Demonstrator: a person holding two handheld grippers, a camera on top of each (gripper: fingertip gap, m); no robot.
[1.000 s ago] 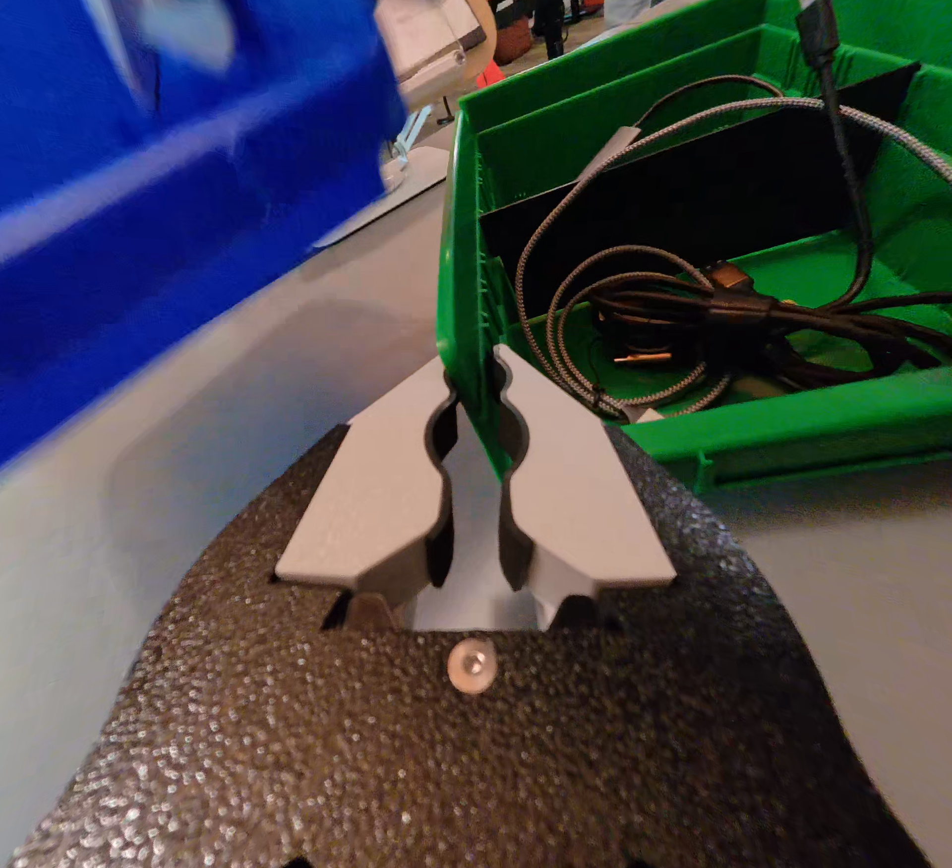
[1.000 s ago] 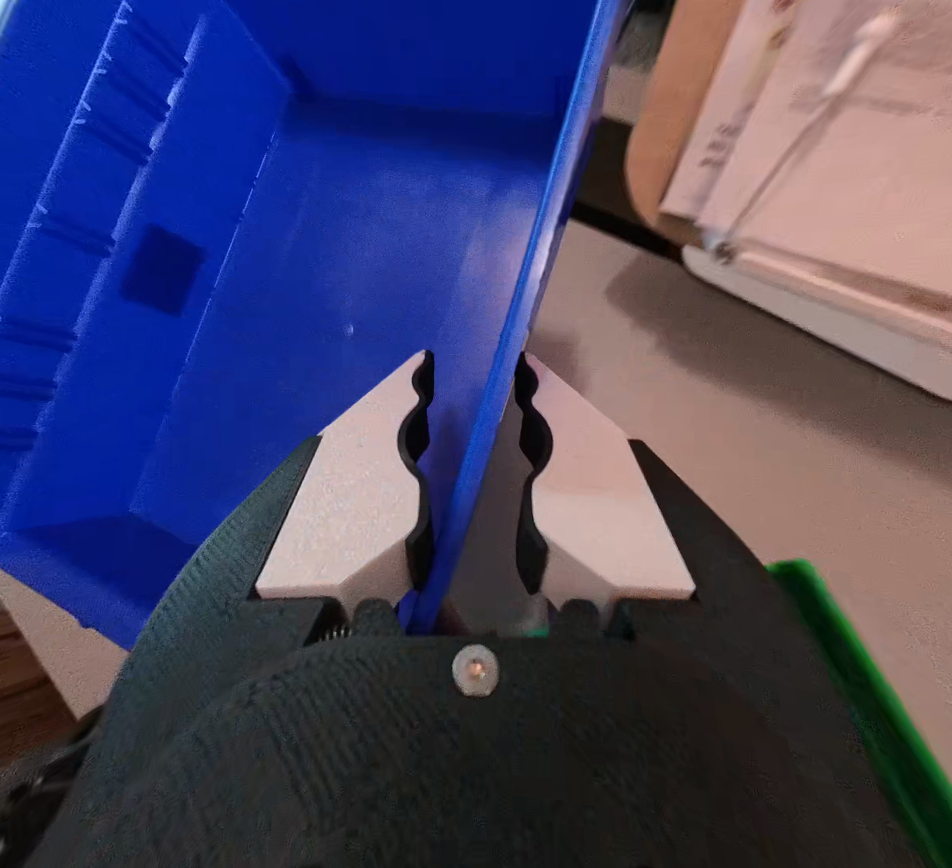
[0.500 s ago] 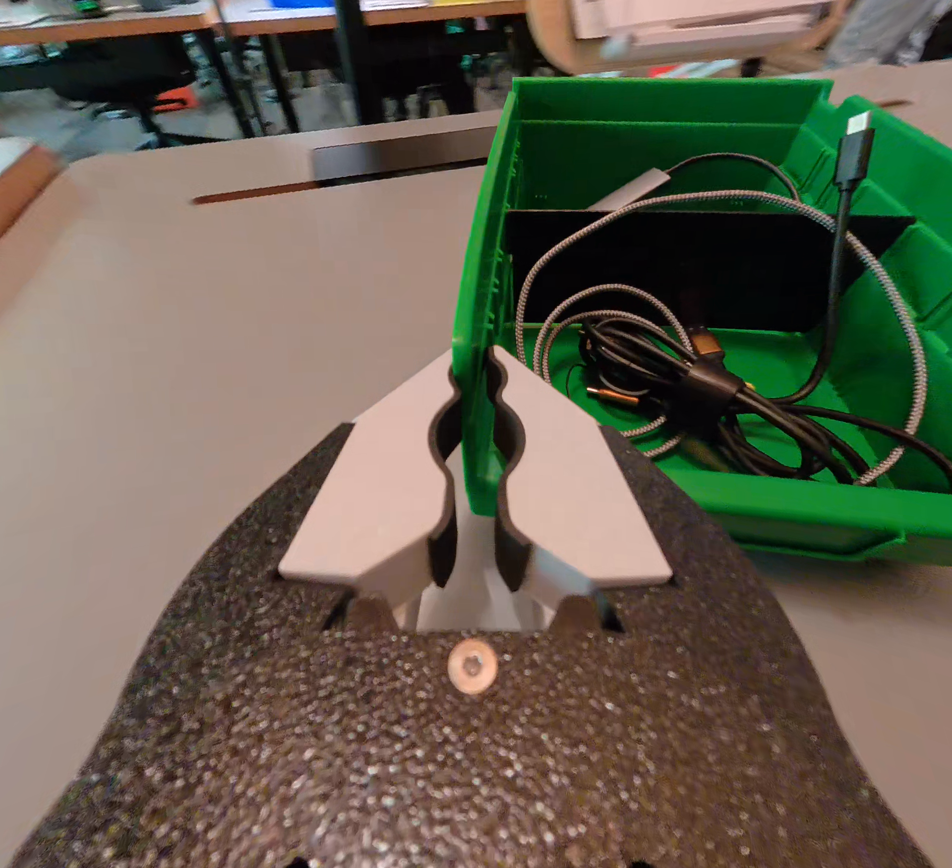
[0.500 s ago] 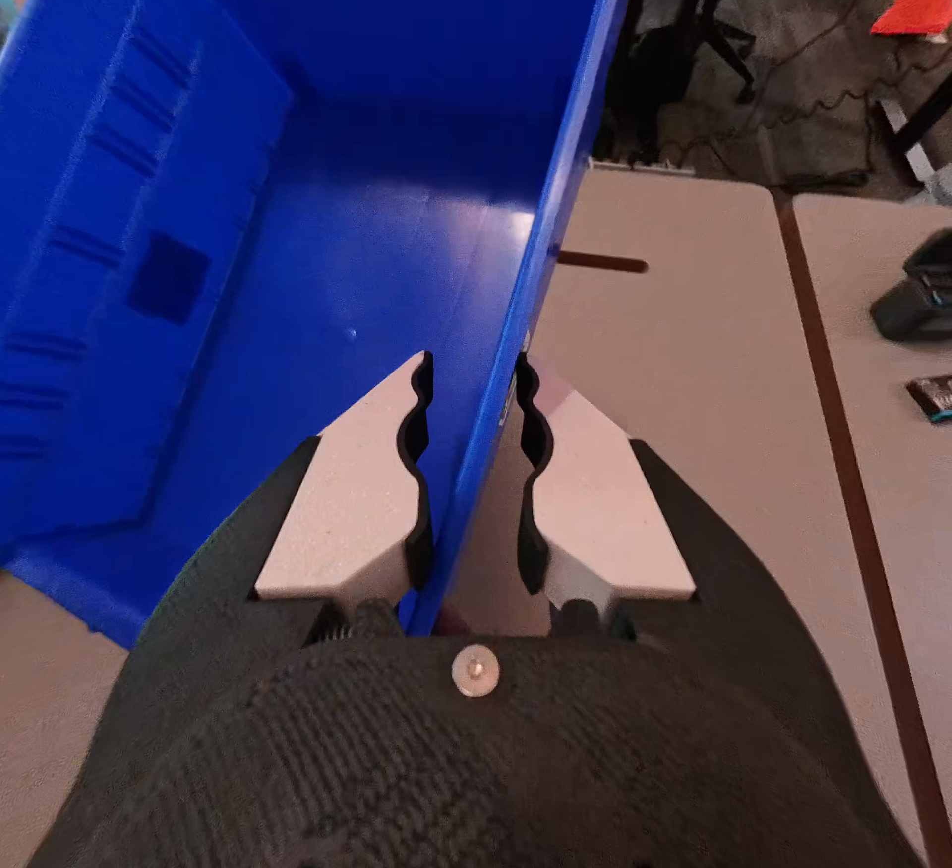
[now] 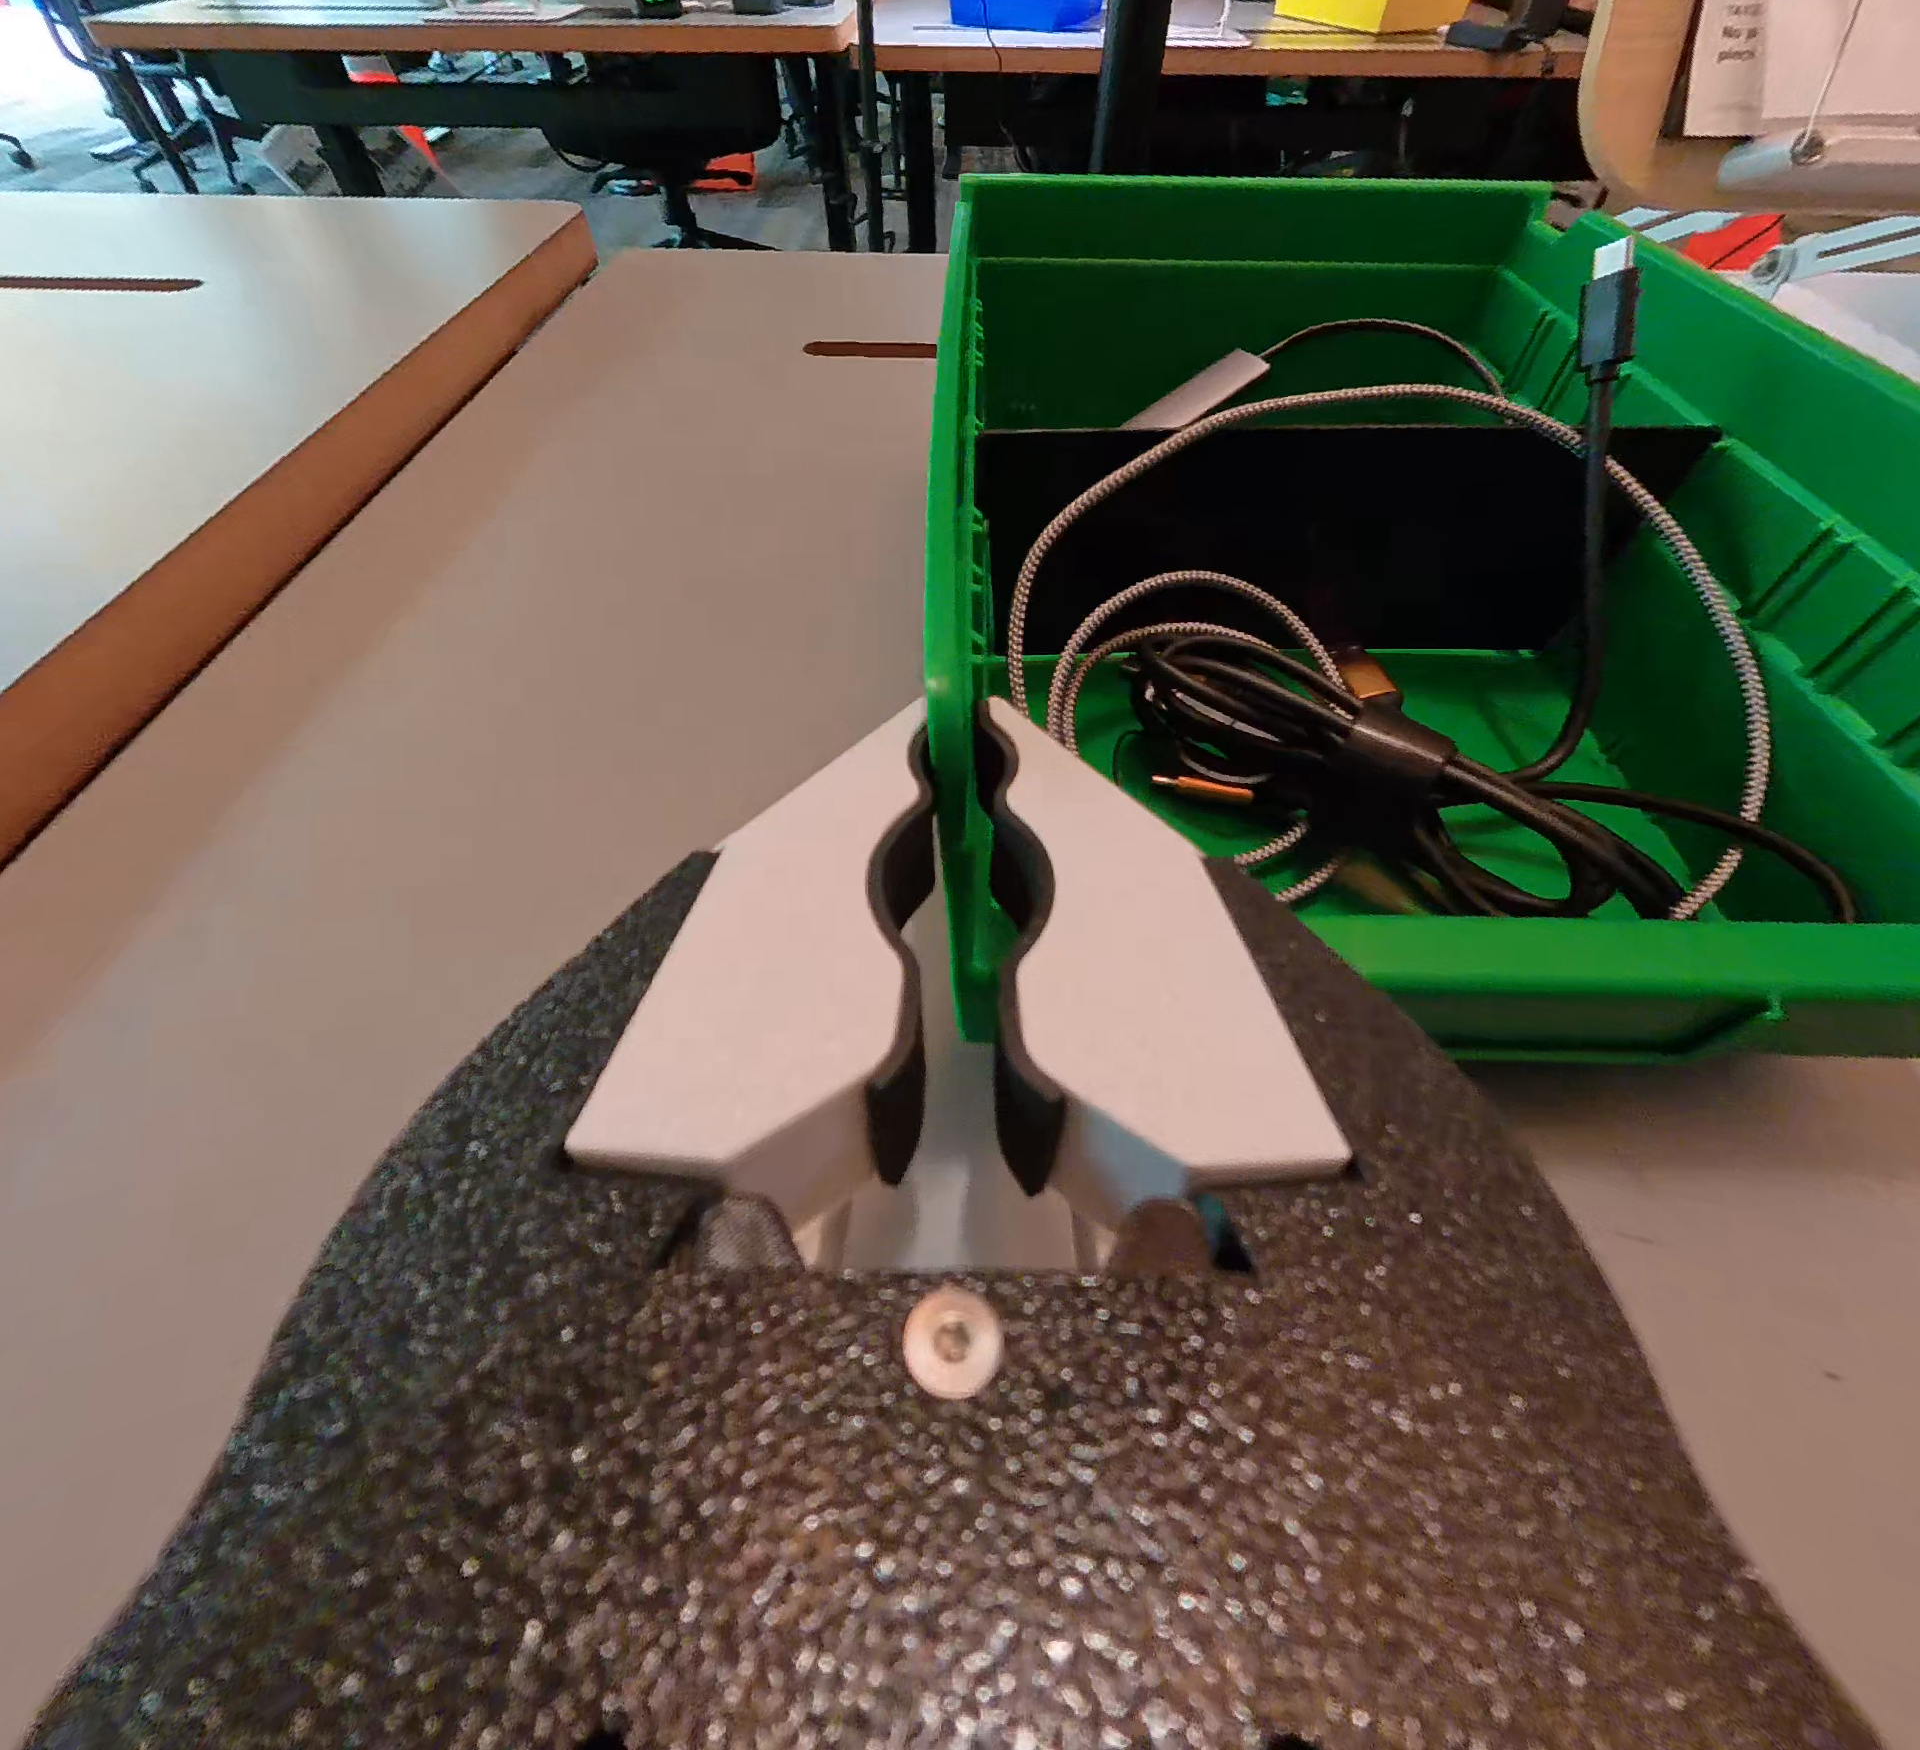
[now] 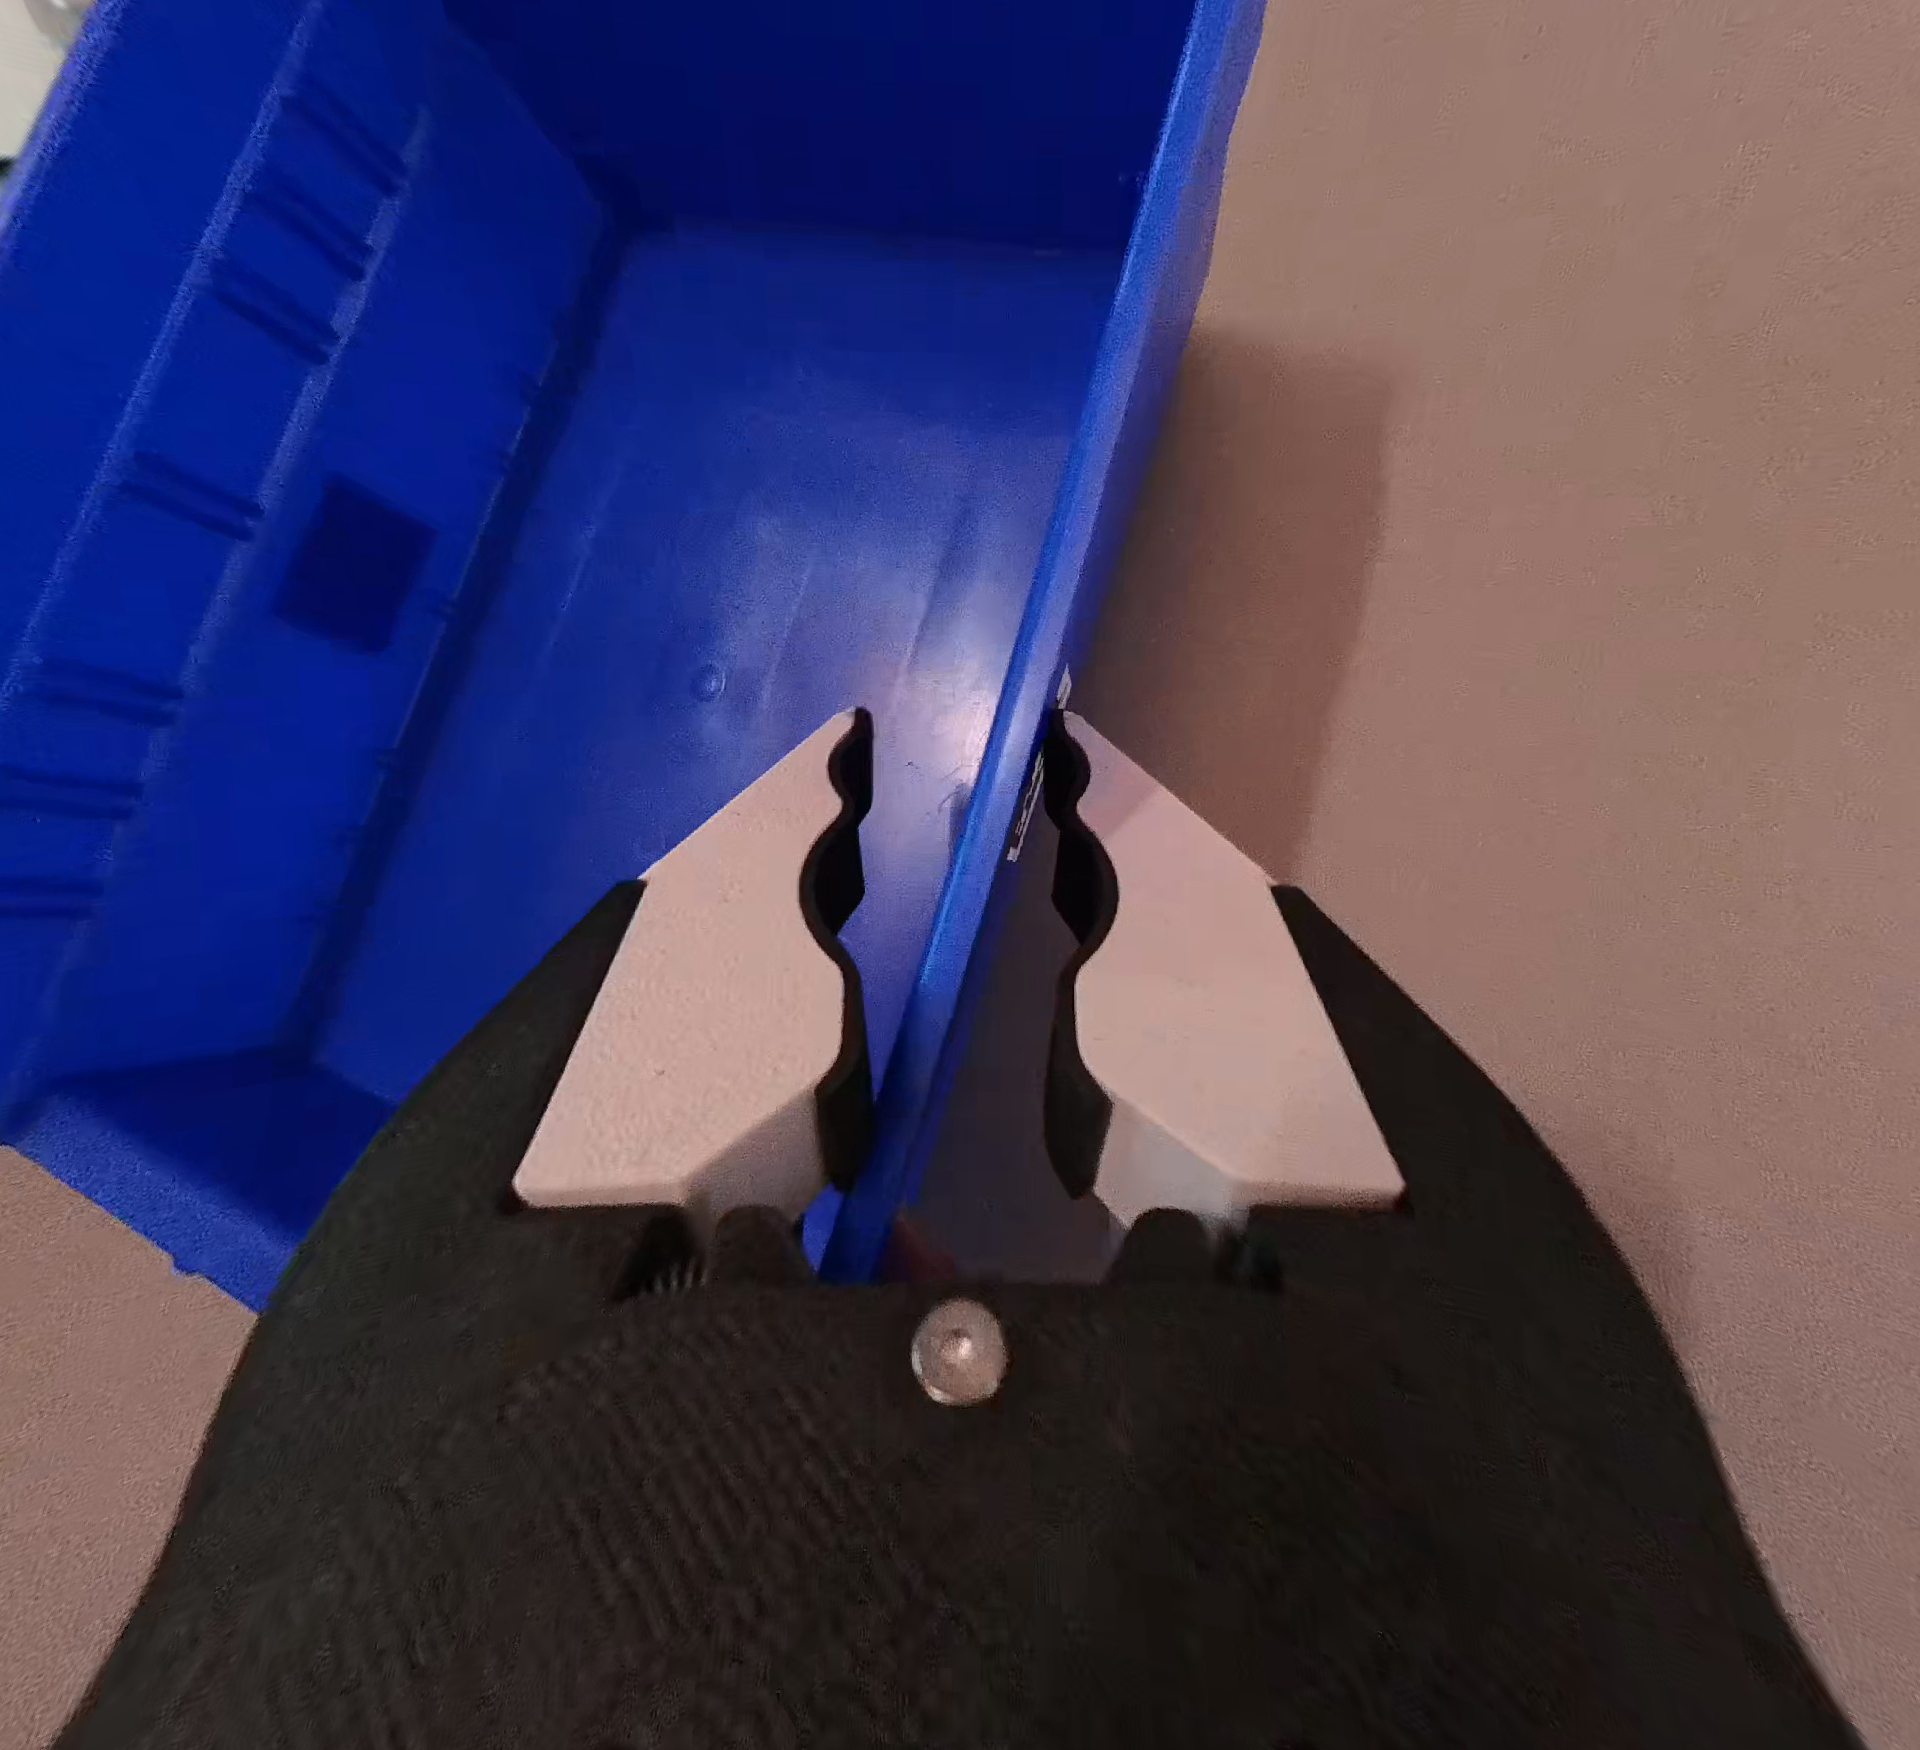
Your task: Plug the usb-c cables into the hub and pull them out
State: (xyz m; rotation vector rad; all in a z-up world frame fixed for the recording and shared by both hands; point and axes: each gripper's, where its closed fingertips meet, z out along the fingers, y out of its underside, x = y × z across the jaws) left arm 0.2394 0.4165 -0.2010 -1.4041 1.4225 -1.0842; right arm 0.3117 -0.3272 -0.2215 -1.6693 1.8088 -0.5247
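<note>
A green bin (image 5: 1247, 209) stands on the grey table. It holds a grey braided cable (image 5: 1720, 599), a bundle of black cables (image 5: 1382, 744) and a black usb-c plug (image 5: 1608, 318) that sticks up at its right wall. A silver hub (image 5: 1210, 381) lies behind a black divider (image 5: 1299, 547). My left gripper (image 5: 951, 713) is shut on the bin's near left wall. My right gripper (image 6: 958, 715) is shut on the right wall of an empty blue bin (image 6: 727, 453), which slants between the fingers, low over the table.
A second table (image 5: 208, 370) adjoins on the left, with a seam between. A slot (image 5: 868, 347) is cut in the table left of the green bin. A paper stand (image 5: 1766, 38) rises at the far right. Desks with bins stand behind. About 75 cm separates my left fingertips from my right.
The blue bin has left the left wrist view and the green bin has swung to face that camera squarely. The right gripper carried the blue bin from near the paper stand to bare table.
</note>
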